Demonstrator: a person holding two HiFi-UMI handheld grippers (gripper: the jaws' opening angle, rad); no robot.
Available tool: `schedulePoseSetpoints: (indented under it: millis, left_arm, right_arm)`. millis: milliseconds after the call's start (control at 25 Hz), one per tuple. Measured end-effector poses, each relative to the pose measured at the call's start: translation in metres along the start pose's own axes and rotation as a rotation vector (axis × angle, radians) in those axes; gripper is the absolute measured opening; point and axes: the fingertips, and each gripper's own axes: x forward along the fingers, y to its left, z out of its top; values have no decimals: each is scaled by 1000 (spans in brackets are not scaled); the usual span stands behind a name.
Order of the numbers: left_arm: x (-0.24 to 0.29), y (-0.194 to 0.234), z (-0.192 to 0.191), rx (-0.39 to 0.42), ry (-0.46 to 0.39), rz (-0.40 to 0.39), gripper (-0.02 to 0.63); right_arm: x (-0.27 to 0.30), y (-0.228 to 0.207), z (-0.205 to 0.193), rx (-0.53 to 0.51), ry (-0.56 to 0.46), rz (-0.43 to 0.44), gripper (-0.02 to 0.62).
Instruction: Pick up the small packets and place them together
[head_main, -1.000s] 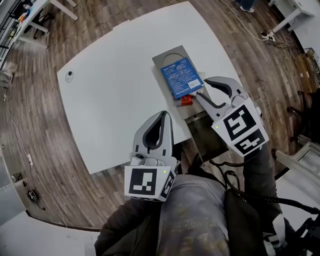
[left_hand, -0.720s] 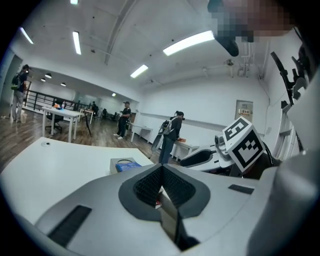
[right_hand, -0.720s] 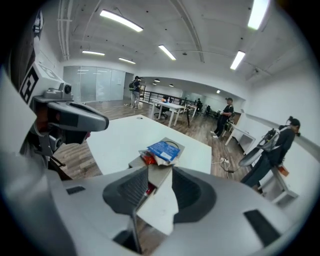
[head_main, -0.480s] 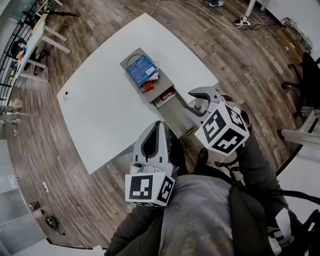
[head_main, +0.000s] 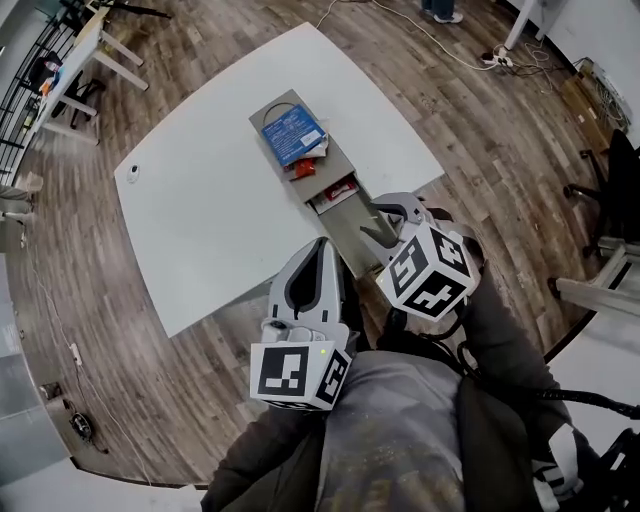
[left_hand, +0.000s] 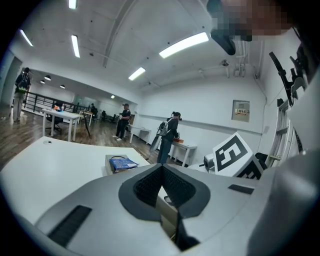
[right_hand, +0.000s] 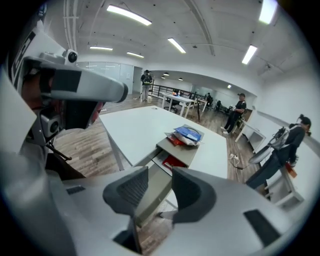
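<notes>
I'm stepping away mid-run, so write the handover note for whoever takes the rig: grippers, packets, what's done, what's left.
Left gripper: shut, empty.
Right gripper: shut on the front of the open drawer.
Packets: blue packet and a red packet lie on top of the grey drawer unit; a second red packet lies in the drawer.
Done: drawer open; no packet picked up.
Left: pick up the packets and put them together.
</notes>
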Motion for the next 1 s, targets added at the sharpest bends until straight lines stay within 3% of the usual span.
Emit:
schedulePoseSetpoints:
  millis: [560, 1000]
  left_arm:
    - [13, 95, -6, -59, 67, 110, 3]
    - [33, 119, -21, -120, 103, 81, 3]
  right_arm:
    - [115, 4, -16, -16, 270, 48, 152]
    - [128, 5, -14, -58, 361, 2, 201]
